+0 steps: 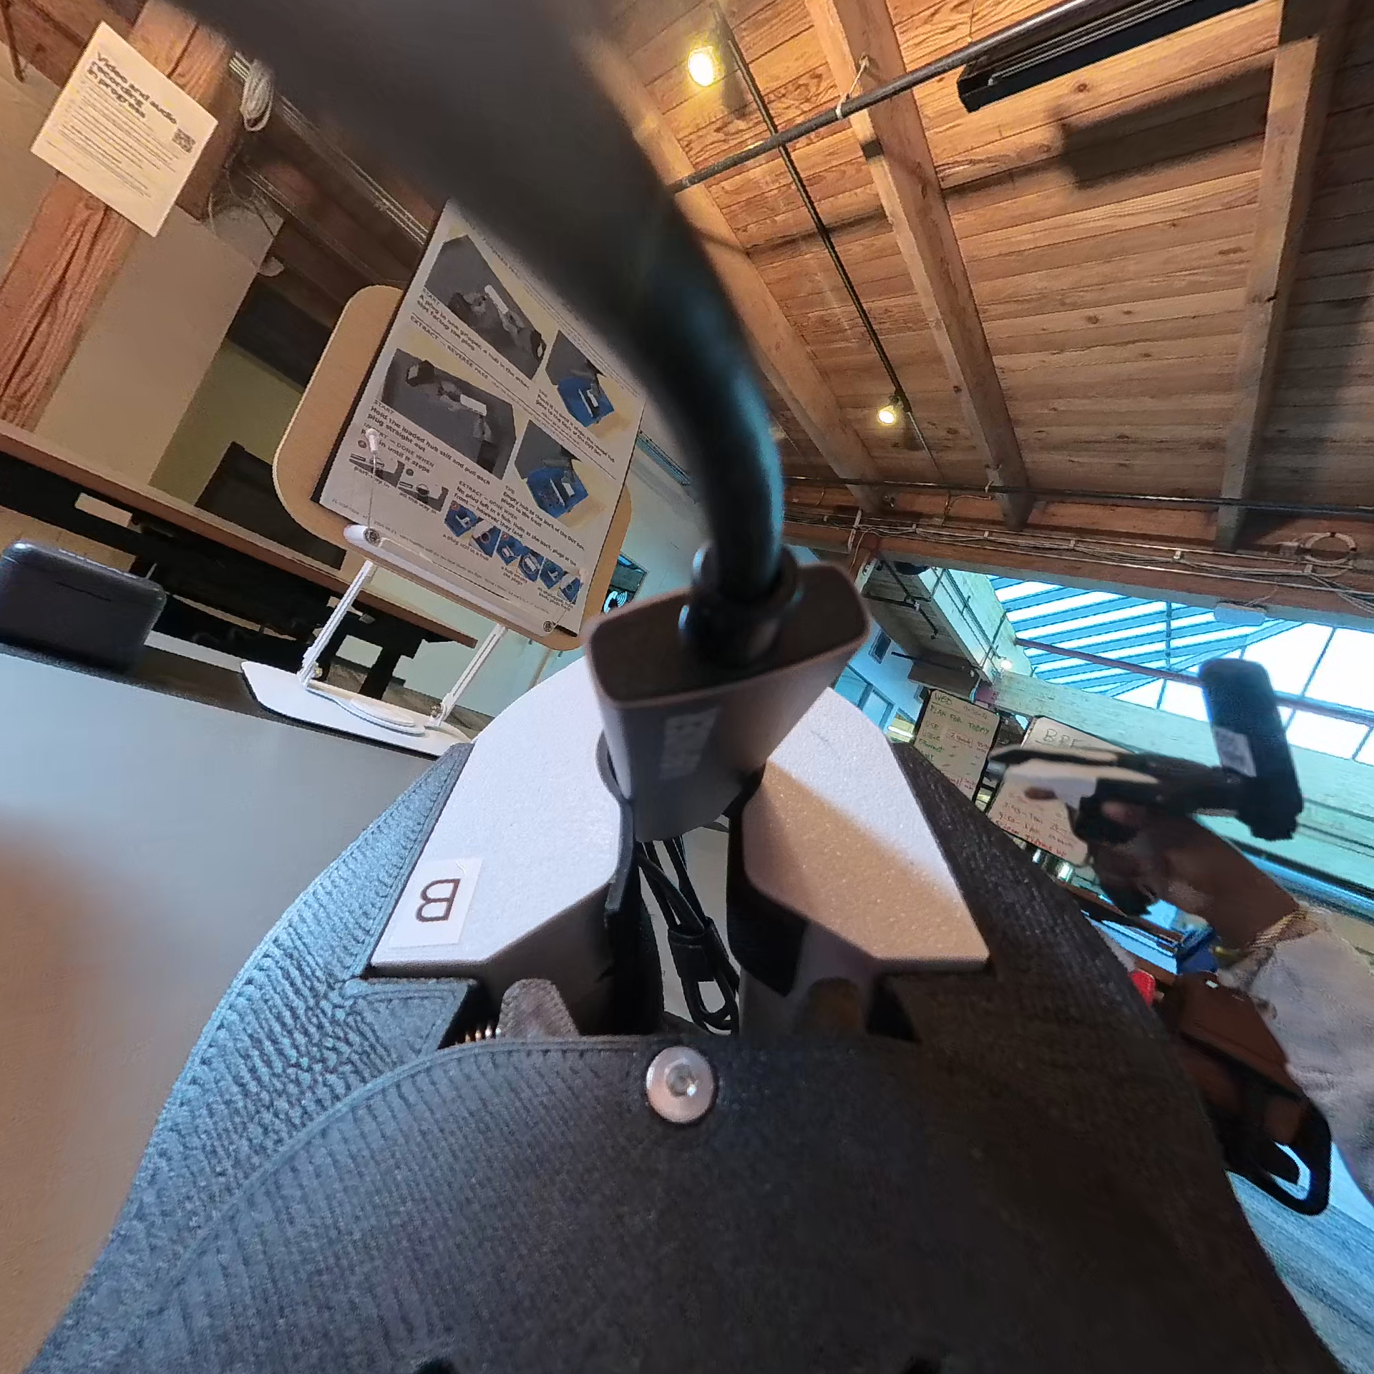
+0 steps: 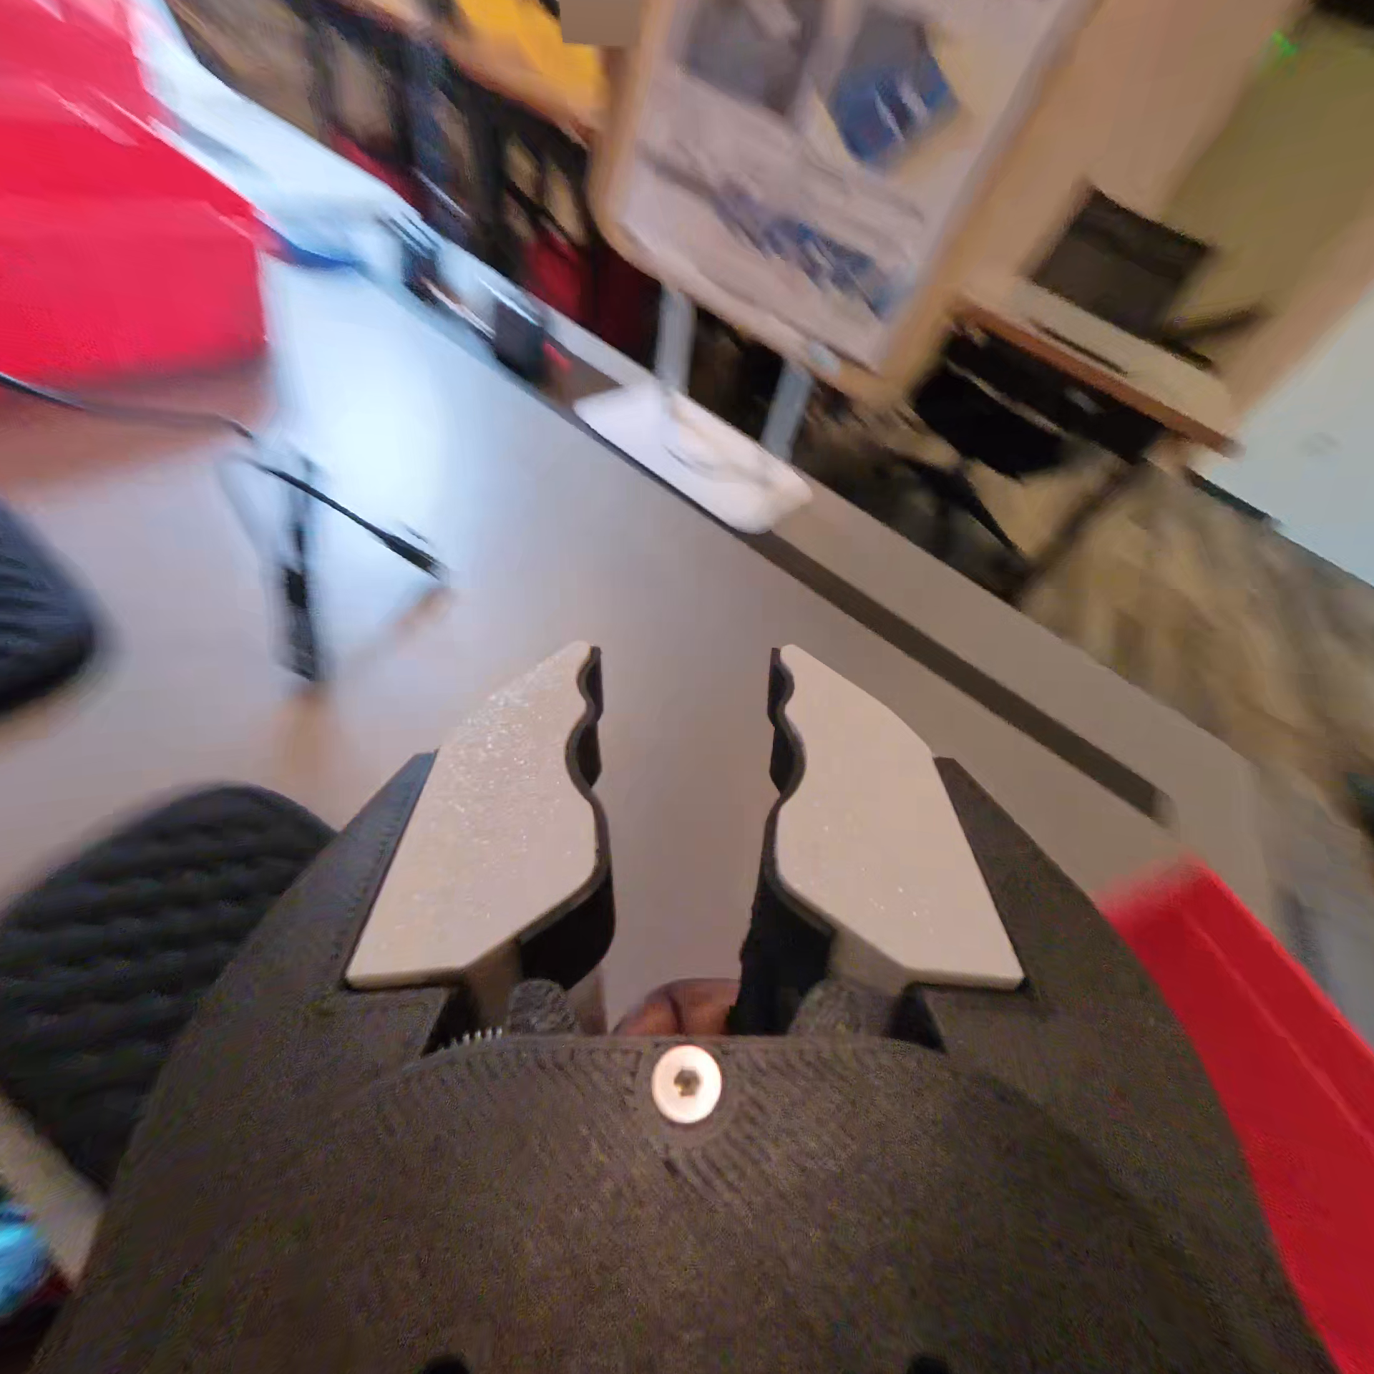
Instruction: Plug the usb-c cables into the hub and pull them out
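Observation:
In the left wrist view my left gripper (image 1: 691,751) points up and is shut on a grey hub (image 1: 714,632). The hub's thick black lead (image 1: 714,416) curves up past the camera. Thin black cables (image 1: 691,937) hang below the hub between the fingers (image 1: 520,818). My right gripper (image 2: 684,658) is open and empty above the grey table (image 2: 669,580); its view is blurred by motion. It also shows in the left wrist view (image 1: 1041,766), held by a hand at the right, apart from the hub. A black cable (image 2: 349,513) lies on the table to the left.
An instruction board on a white stand (image 1: 483,431) stands at the table's far edge, also in the right wrist view (image 2: 803,171). Red bins sit at the left (image 2: 111,245) and the near right (image 2: 1264,1041). A dark case (image 1: 74,602) sits at the left. Left tips to right tips: about 40 centimeters.

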